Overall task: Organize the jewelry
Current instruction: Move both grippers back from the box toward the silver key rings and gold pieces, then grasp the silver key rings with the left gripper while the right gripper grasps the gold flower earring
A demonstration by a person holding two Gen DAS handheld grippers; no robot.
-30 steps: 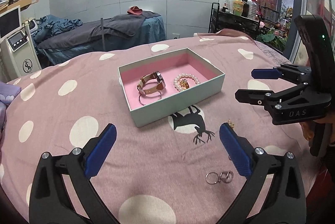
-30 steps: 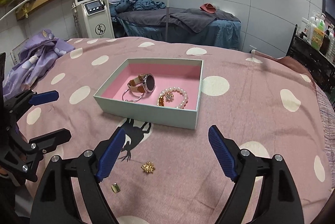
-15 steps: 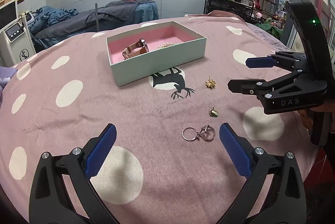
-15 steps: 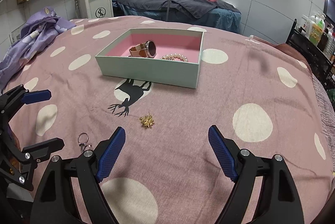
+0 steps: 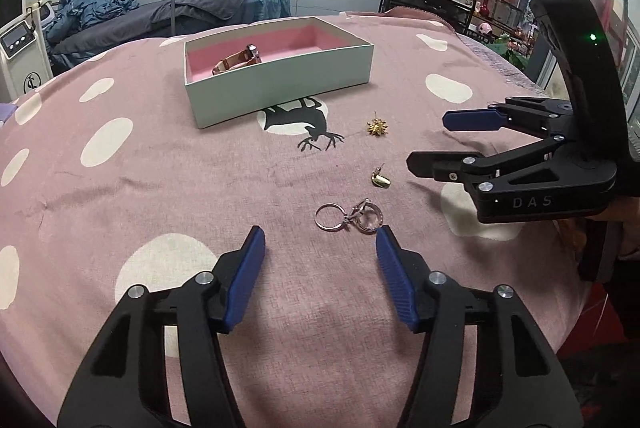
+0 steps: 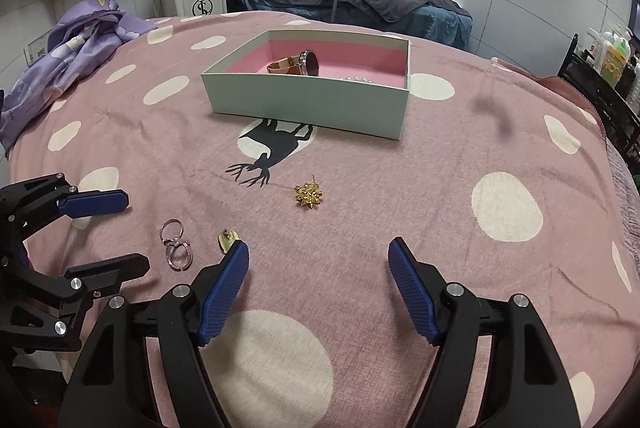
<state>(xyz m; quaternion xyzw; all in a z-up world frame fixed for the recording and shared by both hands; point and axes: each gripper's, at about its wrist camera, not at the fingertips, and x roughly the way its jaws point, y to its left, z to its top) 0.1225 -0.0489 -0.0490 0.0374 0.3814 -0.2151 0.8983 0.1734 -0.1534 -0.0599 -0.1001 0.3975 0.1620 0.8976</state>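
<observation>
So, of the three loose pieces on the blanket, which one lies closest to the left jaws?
The silver rings, linked together, just ahead of the jaws. The gold flower earring and the small gold earring lie farther off.

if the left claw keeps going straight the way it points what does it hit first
Most likely the pair of linked silver rings, lying on the spotted pink cloth just ahead of the left claw and a little right of centre; nothing is between its jaws, which have just been closing.

Both hand-held grippers narrowing, empty
</observation>
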